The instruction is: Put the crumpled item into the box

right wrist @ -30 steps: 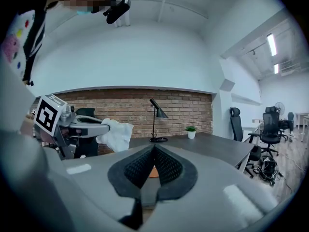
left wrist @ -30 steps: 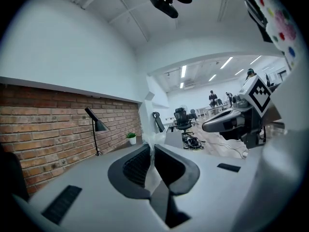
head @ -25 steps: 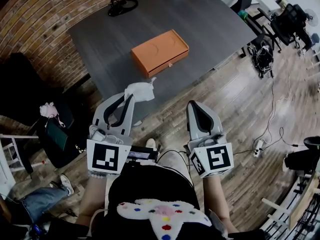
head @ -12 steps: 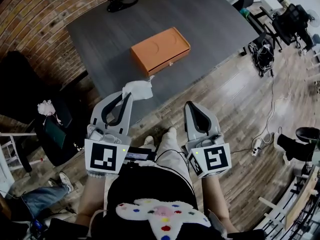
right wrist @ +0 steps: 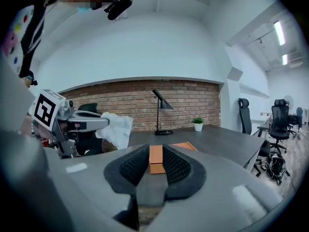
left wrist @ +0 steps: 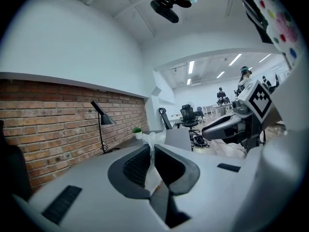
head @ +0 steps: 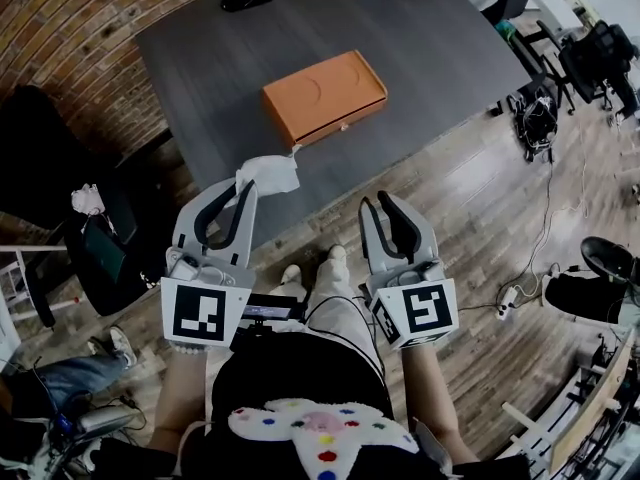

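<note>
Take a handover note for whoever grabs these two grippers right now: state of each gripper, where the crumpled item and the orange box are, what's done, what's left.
Left gripper: shut on the white crumpled item, held above the near edge of the dark table.
Right gripper: open and empty, beside the left one, off the table edge, lined up toward the box.
Orange box: mid-table, beyond both grippers. Its top looks closed.
Done: the item is picked up.
Left: carry it to the box, probably open the box with the right gripper, drop the item in.

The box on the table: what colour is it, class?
The box is orange, shown best in the head view.
</note>
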A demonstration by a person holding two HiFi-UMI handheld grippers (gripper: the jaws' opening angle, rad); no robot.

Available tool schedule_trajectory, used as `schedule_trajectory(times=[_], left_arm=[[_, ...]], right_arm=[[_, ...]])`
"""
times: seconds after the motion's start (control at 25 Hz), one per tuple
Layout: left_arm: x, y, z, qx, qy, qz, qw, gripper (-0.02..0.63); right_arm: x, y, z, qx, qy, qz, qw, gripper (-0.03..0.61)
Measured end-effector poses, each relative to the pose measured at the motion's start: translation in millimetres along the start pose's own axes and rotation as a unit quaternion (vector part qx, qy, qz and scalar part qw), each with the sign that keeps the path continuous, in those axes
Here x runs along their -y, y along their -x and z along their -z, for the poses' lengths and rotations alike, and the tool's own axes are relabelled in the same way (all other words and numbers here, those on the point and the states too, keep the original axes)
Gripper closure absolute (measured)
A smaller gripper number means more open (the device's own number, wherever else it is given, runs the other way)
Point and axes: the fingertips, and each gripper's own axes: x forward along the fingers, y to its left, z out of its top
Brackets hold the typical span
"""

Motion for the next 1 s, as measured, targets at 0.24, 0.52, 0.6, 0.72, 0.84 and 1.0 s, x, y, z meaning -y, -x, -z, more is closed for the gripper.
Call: schedule_trajectory(times=[0.24, 0.52, 0.6, 0.72, 0.84, 1.0], left_arm=[[-2, -7, 9, -0.015, 0.011, -0.021, 0.9996, 0.584], [-6, -18, 17, -0.031, 0.025, -0.052, 0.9978, 0.584], [-8, -20, 20, -0.039, 0.027, -0.061, 0.9970, 0.584], [-12, -25, 26, -0.046, 0.038, -0.076, 0.9953, 0.584], [-14, -32, 33, -0.054, 0.043, -0.087, 0.9938, 0.584], [-15, -42, 41, -0.065, 0.046, -0.098, 0.9920, 0.584]], right_arm=[[8, -19, 12, -0.017, 0.009, -0.025, 1.000, 0.499], [24, -47, 28, -0.031, -0.003, -0.047, 0.998, 0.499], [29, -54, 32, -0.037, -0.002, -0.054, 0.998, 0.499], [36, -67, 40, -0.049, 0.005, -0.063, 0.997, 0.499], [44, -78, 49, -0.061, 0.005, -0.071, 0.996, 0.497], [56, -94, 60, -0.073, 0.007, -0.082, 0.994, 0.497]])
